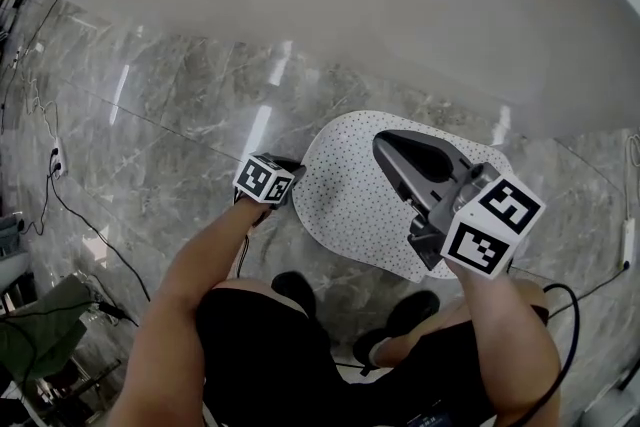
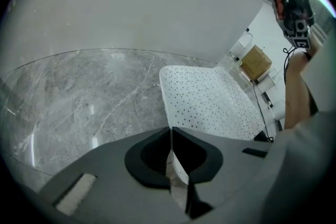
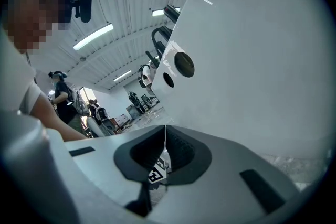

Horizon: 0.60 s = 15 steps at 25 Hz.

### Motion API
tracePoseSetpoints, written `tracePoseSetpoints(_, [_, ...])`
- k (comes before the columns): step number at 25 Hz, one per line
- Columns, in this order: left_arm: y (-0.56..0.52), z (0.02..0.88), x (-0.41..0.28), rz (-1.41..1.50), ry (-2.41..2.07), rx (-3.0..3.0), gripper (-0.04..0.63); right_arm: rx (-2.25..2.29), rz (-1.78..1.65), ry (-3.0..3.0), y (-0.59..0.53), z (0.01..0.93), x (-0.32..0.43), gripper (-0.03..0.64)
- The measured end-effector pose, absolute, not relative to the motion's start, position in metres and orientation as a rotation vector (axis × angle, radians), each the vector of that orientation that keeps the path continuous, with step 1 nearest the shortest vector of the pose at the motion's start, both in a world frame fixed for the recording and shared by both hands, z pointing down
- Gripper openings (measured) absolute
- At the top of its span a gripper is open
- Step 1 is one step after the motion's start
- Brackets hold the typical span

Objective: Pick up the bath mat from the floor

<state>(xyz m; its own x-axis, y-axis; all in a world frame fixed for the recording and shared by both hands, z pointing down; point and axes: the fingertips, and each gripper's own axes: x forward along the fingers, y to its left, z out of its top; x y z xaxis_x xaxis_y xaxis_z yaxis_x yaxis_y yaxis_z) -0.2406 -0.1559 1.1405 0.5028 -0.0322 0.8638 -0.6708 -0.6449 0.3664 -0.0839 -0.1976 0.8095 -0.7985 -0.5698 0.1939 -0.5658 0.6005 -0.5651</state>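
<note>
Underfoot, marble floor (image 1: 170, 115); left jaws tight on bath mat (image 1: 350, 200), right jaws together.

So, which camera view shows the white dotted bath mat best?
The head view: the white dotted bath mat lies nearly whole on the grey marble floor, partly behind the right gripper. The left gripper view shows it slanted, its edge pinched by the left gripper. The right gripper view shows none.

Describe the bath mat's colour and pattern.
The bath mat is white with small dark dots; clearest in left gripper view.
</note>
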Motion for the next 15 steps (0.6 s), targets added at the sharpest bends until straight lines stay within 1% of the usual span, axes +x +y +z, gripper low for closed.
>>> tracePoseSetpoints(5, [-0.153, 1.100, -0.225, 1.071, -0.588, 2.041, 0.014, -1.003, -1.073, 2.757, -0.190, 0.793, -0.090, 0.006])
tracePoseSetpoints(10, [-0.128, 1.059, -0.205, 1.082, -0.579, 2.026, 0.014, -0.955, -1.161, 2.807, -0.140, 0.789, -0.102, 0.006])
tracePoseSetpoints(15, [-0.111, 1.009, -0.174, 1.107, -0.592, 2.058, 0.014, -0.977, -1.226, 2.728, -0.110, 0.773, -0.089, 0.006])
